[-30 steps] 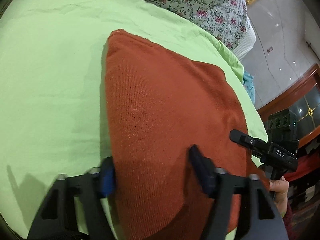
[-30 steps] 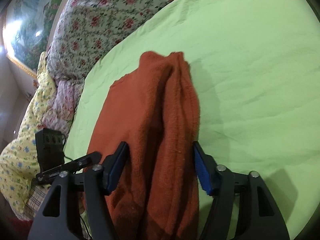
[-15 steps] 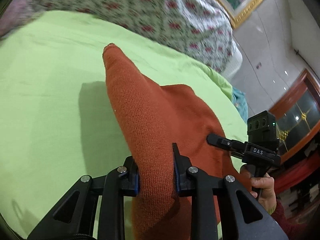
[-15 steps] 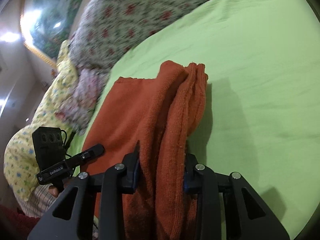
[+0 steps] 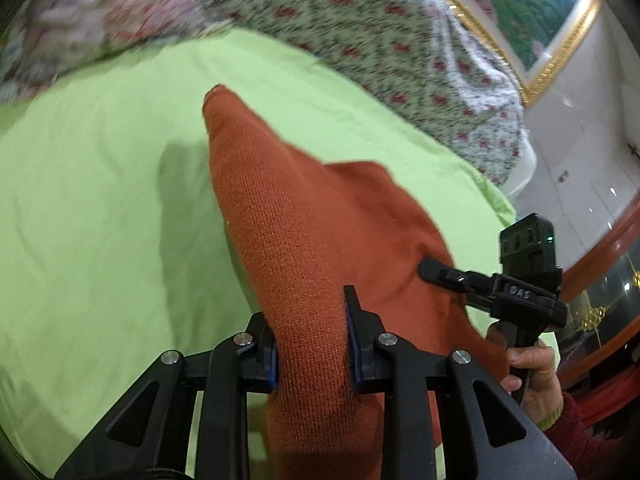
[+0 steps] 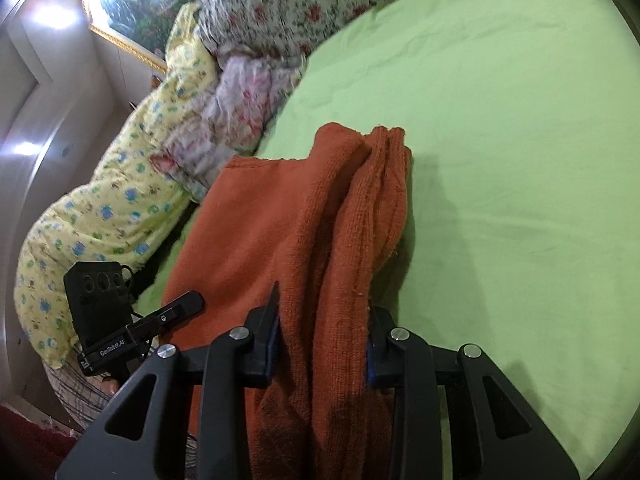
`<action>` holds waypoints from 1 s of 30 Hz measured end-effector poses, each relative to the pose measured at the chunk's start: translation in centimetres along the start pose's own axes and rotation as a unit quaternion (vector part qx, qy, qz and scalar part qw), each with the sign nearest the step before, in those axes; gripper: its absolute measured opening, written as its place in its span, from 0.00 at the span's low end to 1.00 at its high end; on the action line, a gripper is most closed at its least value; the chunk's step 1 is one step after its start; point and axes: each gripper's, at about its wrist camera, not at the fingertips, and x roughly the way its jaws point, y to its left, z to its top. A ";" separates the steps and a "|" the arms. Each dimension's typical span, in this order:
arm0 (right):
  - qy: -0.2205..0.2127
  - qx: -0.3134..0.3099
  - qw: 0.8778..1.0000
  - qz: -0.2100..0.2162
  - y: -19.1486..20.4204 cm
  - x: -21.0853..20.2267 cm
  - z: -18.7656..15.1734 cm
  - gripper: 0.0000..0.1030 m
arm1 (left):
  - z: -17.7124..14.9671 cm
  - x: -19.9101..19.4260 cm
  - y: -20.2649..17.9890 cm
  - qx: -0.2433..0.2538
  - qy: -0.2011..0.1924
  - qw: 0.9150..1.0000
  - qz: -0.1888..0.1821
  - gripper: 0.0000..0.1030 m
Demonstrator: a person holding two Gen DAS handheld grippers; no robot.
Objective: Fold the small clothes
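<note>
The rust-orange knit garment (image 5: 304,216) lies on the green bed sheet (image 5: 100,208), near the sheet's edge on the person's side, with one end raised off the bed by both grippers. The left gripper (image 5: 312,344) pinches a gathered fold of the garment; the knit fills the gap between the blue pads, though the jaws are opening slightly. The right gripper (image 6: 322,344) pinches a bunched, multi-layer edge of the same garment (image 6: 320,208); the fabric presses against both pads.

Edges and free room: wide bare sheet (image 6: 520,160) lies beside the garment's folded edge in the right wrist view, and likewise beside the raised corner in the left wrist view. The floral quilt (image 5: 360,28) borders the far side of the sheet, well apart from the garment. A yellow patterned pillow (image 6: 112,200) lies just beyond the sheet's edge. The right gripper's body (image 5: 520,292) and the hand (image 5: 532,376) holding it appear beside the garment in the left wrist view.

Compared with one second ago, both jaw pairs stand much narrower and the garment's end has come up off the sheet, now tented into a ridge. The far corner points upward instead of lying flat.
</note>
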 end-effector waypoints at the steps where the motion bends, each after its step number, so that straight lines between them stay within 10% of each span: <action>1: 0.003 0.001 1.000 -0.009 -0.3 0.5 -0.2 0.35 | -0.4 0.3 0.5 -0.006 0.003 1.000 0.005 0.30; 5: 0.023 0.022 0.999 -0.020 -1.8 1.0 -0.6 0.52 | -1.4 1.0 1.1 -0.006 0.006 0.999 0.035 0.42; 16: -0.037 -0.008 0.998 -0.046 1.1 -4.2 1.5 0.56 | 0.7 -1.0 1.9 -0.031 -0.034 0.996 0.073 0.54; 28: 0.005 0.022 0.999 -0.033 0.0 1.7 4.4 0.36 | 4.4 2.7 3.9 -0.070 -0.013 0.994 0.083 0.58; 30: 0.007 0.022 0.999 -0.027 -0.1 2.2 5.1 0.20 | 4.9 3.5 4.3 -0.076 -0.005 0.993 0.085 0.55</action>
